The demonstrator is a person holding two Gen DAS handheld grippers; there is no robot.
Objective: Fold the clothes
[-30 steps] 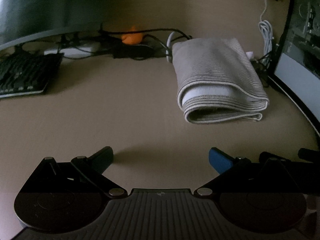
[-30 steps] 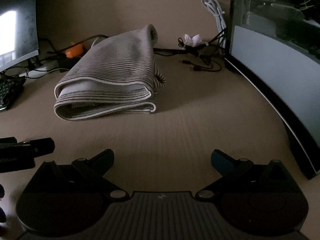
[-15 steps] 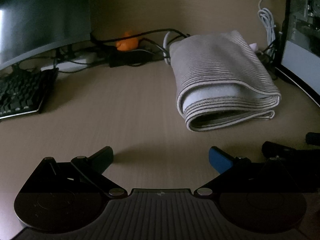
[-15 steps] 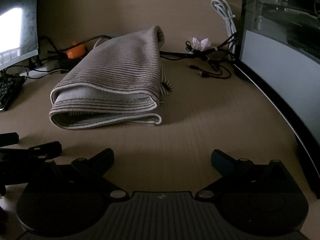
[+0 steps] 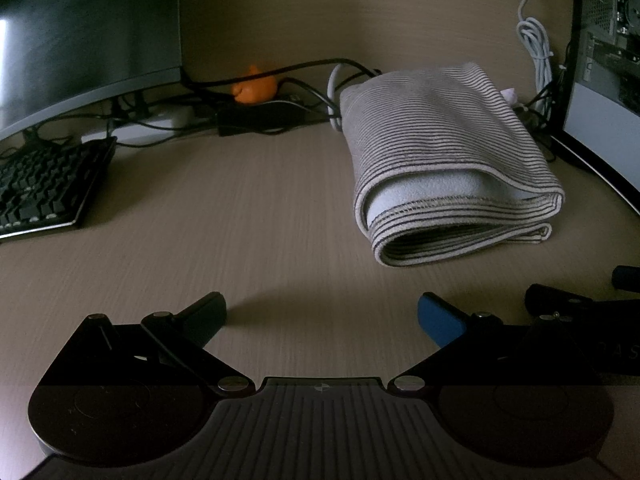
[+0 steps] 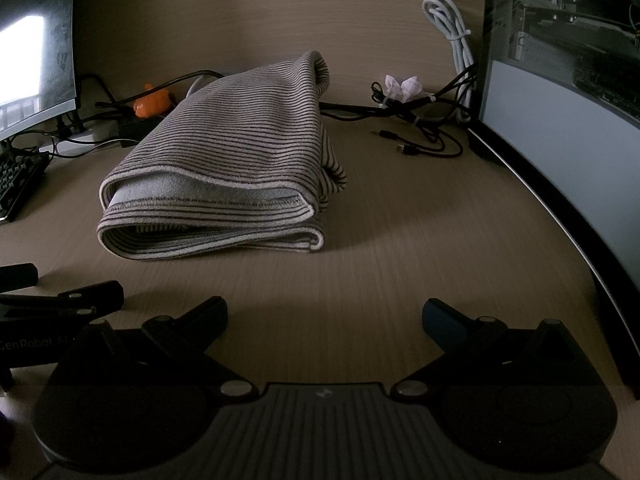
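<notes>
Cloth (image 5: 444, 152) lay folded near the desk's (image 5: 240, 208) back edge: soft, light, floppy, best pinched at its hemmed near edge; left gripper (image 5: 320, 316) and right gripper (image 6: 324, 316) gaped empty.

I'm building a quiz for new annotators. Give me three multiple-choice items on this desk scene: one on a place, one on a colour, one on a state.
1. Where does the folded grey striped cloth lie?
A. on the beige wood-grain desk
B. on the black keyboard
C. in a gripper

2. What colour is the small figure among the cables behind the cloth?
A. green
B. orange
C. white

3. How do the left gripper and right gripper stand?
A. both shut on the cloth
B. one open, one shut
C. both open, holding nothing

Key: 1 A, the cloth rests flat on bare desk. 2 B, it shows orange in both views. 3 C, each pair of fingers is spread wide over bare desk.
</notes>
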